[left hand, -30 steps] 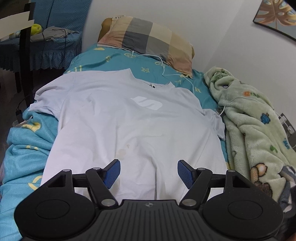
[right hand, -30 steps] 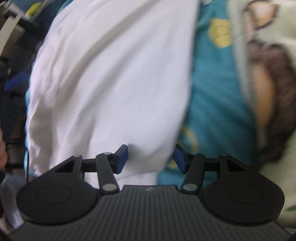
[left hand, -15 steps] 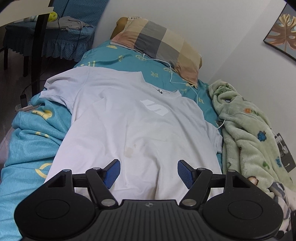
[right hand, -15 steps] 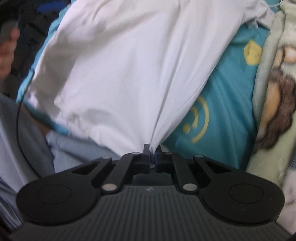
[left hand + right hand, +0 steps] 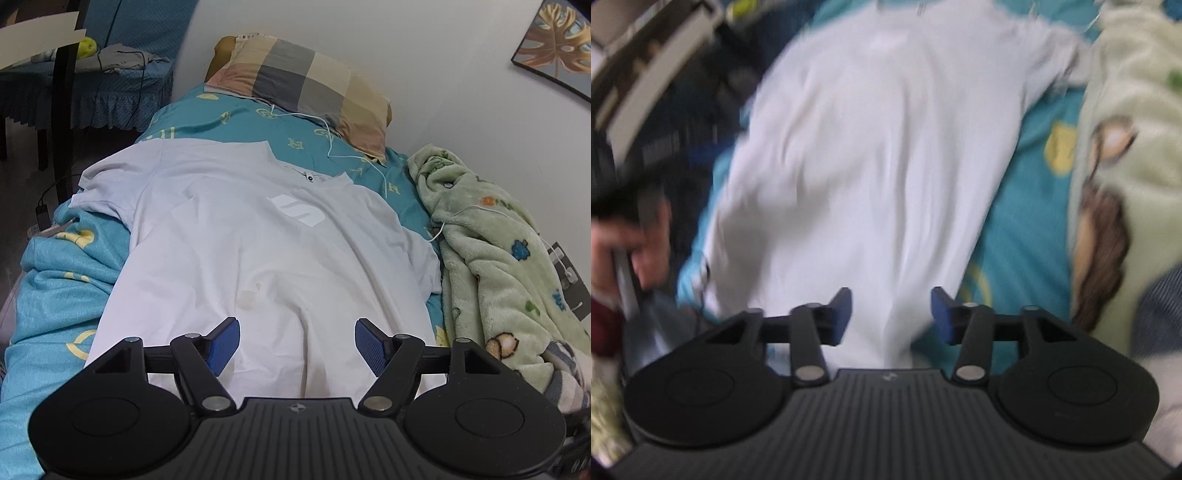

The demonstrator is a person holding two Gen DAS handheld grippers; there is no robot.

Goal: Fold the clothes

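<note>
Shirt (image 5: pixel 258 258) lay flat on the bed (image 5: pixel 55 295), collar toward the pillow (image 5: pixel 303 85). I held both grippers' fingers spread and empty over its hem: left gripper (image 5: pixel 295 345) mid-hem, right gripper (image 5: pixel 891 314) near the blanket (image 5: pixel 1126 110).

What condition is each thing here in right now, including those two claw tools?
T-shirt: spread flat on the bed, front up, unfolded, small stain near the hem.
Left gripper: open, over the hem, holding nothing.
Right gripper: open, empty, at the hem; view blurred.
Pillow: lying at the head of the bed.
Green blanket: bunched along the wall side.
</note>
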